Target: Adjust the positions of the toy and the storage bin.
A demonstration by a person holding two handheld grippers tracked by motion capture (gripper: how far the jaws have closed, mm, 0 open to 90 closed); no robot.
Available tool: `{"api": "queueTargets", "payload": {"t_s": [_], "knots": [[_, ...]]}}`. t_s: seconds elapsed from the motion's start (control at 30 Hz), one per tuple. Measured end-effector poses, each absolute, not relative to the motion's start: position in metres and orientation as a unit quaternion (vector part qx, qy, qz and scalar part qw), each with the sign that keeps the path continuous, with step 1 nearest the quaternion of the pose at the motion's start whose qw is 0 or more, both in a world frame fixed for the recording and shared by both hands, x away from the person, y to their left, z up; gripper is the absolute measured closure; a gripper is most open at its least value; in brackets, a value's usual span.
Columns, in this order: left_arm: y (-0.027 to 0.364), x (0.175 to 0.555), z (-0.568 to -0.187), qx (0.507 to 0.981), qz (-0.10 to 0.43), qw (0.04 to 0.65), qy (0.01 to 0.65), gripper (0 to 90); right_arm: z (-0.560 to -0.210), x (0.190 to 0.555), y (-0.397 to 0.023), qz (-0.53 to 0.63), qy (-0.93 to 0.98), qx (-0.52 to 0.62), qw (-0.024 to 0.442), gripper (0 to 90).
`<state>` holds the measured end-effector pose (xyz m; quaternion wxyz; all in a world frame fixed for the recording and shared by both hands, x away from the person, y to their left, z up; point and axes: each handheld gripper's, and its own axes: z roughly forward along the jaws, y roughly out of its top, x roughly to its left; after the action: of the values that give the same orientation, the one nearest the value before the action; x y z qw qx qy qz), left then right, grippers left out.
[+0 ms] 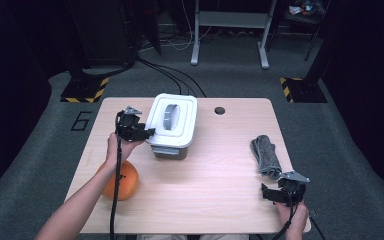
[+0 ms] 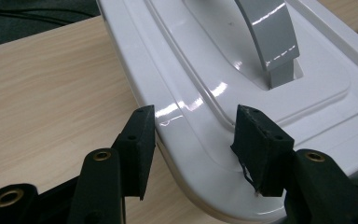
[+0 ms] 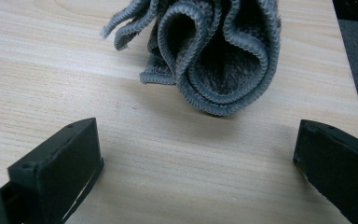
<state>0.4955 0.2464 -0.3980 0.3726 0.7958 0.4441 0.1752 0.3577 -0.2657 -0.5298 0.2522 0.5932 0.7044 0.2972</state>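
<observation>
Looking down from the high view, the white rectangular plastic lidded box sits at table centre-left; the left gripper meets its left rim. Left gripper view: jaws parted, straddling the glossy lid edge, unclamped; rigid, slick, probably light, so the grey handle suits better. Right gripper view: right gripper open, empty, near the grey folded cloth.

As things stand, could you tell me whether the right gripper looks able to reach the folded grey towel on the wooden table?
Probably yes: the right gripper faces the folded grey towel with jaws wide apart, and bare wooden table lies between them.
</observation>
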Motion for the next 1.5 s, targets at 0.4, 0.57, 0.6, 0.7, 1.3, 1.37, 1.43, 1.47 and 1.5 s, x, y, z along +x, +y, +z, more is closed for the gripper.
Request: {"api": "queueTargets", "payload": {"t_s": [0.4, 0.57, 0.6, 0.7, 1.3, 1.37, 1.43, 1.47, 1.5], "knots": [[0.243, 0.503, -0.394, 0.794, 0.195, 0.365, 0.445, 42.8, -0.530, 0.358, -0.266, 0.297, 0.705, 0.593, 0.253, 0.0], [0.250, 0.522, -0.389, 0.783, 0.200, 0.364, 0.464, 35.6, -0.530, 0.358, -0.266, 0.297, 0.705, 0.593, 0.253, 0.0], [0.251, 0.526, -0.388, 0.781, 0.197, 0.363, 0.468, 34.0, -0.530, 0.358, -0.265, 0.297, 0.704, 0.593, 0.253, 0.0], [0.250, 0.535, -0.389, 0.775, 0.203, 0.359, 0.479, 27.5, -0.530, 0.358, -0.265, 0.297, 0.704, 0.593, 0.253, 0.0], [0.237, 0.552, -0.399, 0.792, 0.182, 0.371, 0.450, 44.2, -0.530, 0.358, -0.266, 0.296, 0.706, 0.590, 0.256, 0.0], [0.238, 0.551, -0.400, 0.785, 0.175, 0.380, 0.456, 47.9, -0.530, 0.357, -0.265, 0.296, 0.705, 0.592, 0.254, 0.0], [0.238, 0.551, -0.400, 0.785, 0.172, 0.384, 0.455, 48.8, -0.530, 0.357, -0.266, 0.296, 0.706, 0.592, 0.254, 0.0], [0.238, 0.550, -0.400, 0.785, 0.171, 0.384, 0.455, 49.0, -0.530, 0.357, -0.265, 0.297, 0.704, 0.593, 0.254, 0.0], [0.237, 0.550, -0.400, 0.787, 0.172, 0.382, 0.453, 49.0, -0.530, 0.358, -0.265, 0.297, 0.704, 0.593, 0.253, 0.0]]}}
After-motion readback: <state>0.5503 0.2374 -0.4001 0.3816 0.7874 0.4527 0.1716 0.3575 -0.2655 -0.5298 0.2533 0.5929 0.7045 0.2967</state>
